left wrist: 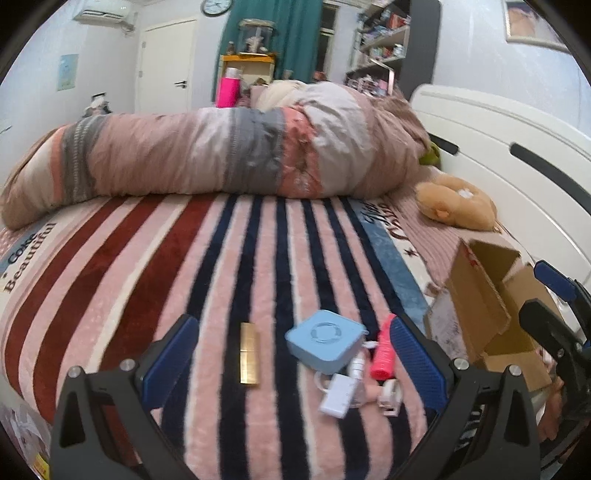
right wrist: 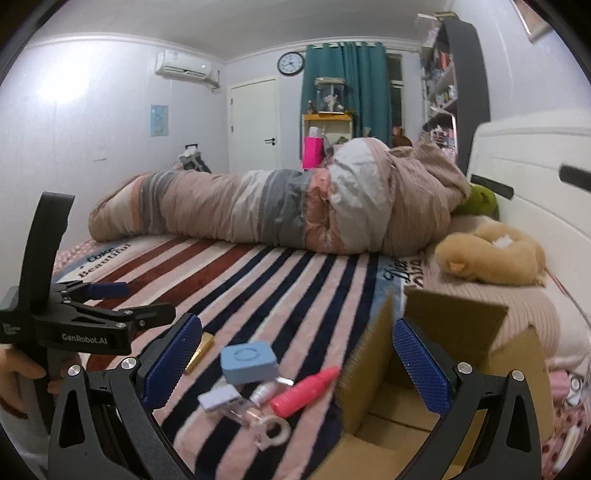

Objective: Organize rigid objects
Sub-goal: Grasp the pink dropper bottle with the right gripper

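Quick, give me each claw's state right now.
Left claw: open, holding nothing.
Right claw: open, holding nothing.

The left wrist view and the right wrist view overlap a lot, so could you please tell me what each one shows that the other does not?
Only the left wrist view shows the whole gold tube lying alone on the striped blanket, and the framed picture on the wall.

Only the right wrist view looks down into the cardboard box, and shows the person's hand on the left gripper.

Both show the blue square case, pink tube, white adapter, rolled duvet and tan plush. Both grippers are open and empty.
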A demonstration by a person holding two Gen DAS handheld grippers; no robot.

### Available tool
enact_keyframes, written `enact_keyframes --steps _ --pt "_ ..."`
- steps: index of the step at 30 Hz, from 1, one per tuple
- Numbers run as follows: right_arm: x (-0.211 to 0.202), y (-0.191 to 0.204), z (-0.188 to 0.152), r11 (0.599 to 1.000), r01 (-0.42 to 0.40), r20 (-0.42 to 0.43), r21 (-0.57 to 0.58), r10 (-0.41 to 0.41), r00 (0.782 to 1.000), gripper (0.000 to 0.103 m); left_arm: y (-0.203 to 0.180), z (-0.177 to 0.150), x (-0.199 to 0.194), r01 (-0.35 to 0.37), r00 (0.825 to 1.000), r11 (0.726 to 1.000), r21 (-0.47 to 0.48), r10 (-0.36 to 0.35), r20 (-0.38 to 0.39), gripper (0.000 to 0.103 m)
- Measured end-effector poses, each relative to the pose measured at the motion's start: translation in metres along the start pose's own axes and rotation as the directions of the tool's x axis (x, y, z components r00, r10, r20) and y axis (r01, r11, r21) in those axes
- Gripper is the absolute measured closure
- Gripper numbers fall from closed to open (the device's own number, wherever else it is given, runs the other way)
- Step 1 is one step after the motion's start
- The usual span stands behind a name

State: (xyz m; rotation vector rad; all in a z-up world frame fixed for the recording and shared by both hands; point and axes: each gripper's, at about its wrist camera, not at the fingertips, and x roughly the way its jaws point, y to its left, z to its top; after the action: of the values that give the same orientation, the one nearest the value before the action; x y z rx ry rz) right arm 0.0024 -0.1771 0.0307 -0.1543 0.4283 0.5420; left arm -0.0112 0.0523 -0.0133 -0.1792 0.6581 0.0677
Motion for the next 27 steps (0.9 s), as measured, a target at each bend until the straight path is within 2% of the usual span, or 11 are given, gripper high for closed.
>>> enact_keyframes --steps 1,3,5,7,9,11,14,15,16,17,27 --pt "0.005 0.008 0.002 1.0 -0.003 -0.003 -0.019 0.003 1.0 0.0 0.008 -0.001 -0.001 -0.014 1.0 1.0 -0.012 0.014 0.003 0.0" --pt "0.017 0.025 0.004 0.998 -0.024 -0.02 -0.053 0.023 1.0 0.01 0.023 -0.003 -0.003 -0.043 0.999 0.998 -0.035 0.043 0.007 0.0" --pt "0.038 0.043 0.001 0.995 -0.088 -0.061 -0.038 0.086 0.994 0.039 0.04 -0.007 -0.002 -0.065 0.998 0.996 -0.058 0.065 0.005 0.0" --pt "0.059 0.053 -0.005 0.985 -0.171 -0.105 0.019 0.172 0.979 0.044 0.051 -0.012 0.0 -0.065 0.998 0.995 -0.069 0.066 0.003 0.0" --pt "0.083 0.057 -0.017 0.973 -0.204 -0.158 0.11 0.22 0.963 0.044 0.059 -0.016 0.003 -0.051 0.999 0.996 -0.076 0.05 -0.004 0.0" --pt "0.105 0.055 -0.03 0.968 -0.17 -0.207 0.182 0.207 0.956 0.044 0.063 -0.02 0.005 -0.046 0.999 0.996 -0.079 0.046 -0.005 0.0" --pt "0.131 0.042 -0.053 0.965 -0.055 -0.28 0.255 0.128 0.951 0.045 0.065 -0.025 0.011 -0.024 1.0 0.997 -0.075 0.023 -0.009 0.0" --pt "0.136 0.037 -0.06 0.962 -0.026 -0.298 0.273 0.11 0.948 0.046 0.065 -0.026 0.012 -0.019 1.0 0.997 -0.076 0.018 -0.01 0.0" --pt "0.141 0.028 -0.068 0.954 0.003 -0.32 0.299 0.098 0.942 0.052 0.065 -0.028 0.014 -0.011 1.0 0.997 -0.079 0.01 -0.014 0.0" --pt "0.143 0.022 -0.073 0.948 0.018 -0.333 0.318 0.094 0.938 0.056 0.065 -0.029 0.014 -0.006 1.0 0.997 -0.081 0.005 -0.017 0.0" --pt "0.141 -0.023 -0.109 0.92 0.157 -0.418 0.358 0.007 0.908 0.056 0.059 -0.031 0.022 0.01 0.999 0.997 -0.078 -0.013 -0.032 0.0"
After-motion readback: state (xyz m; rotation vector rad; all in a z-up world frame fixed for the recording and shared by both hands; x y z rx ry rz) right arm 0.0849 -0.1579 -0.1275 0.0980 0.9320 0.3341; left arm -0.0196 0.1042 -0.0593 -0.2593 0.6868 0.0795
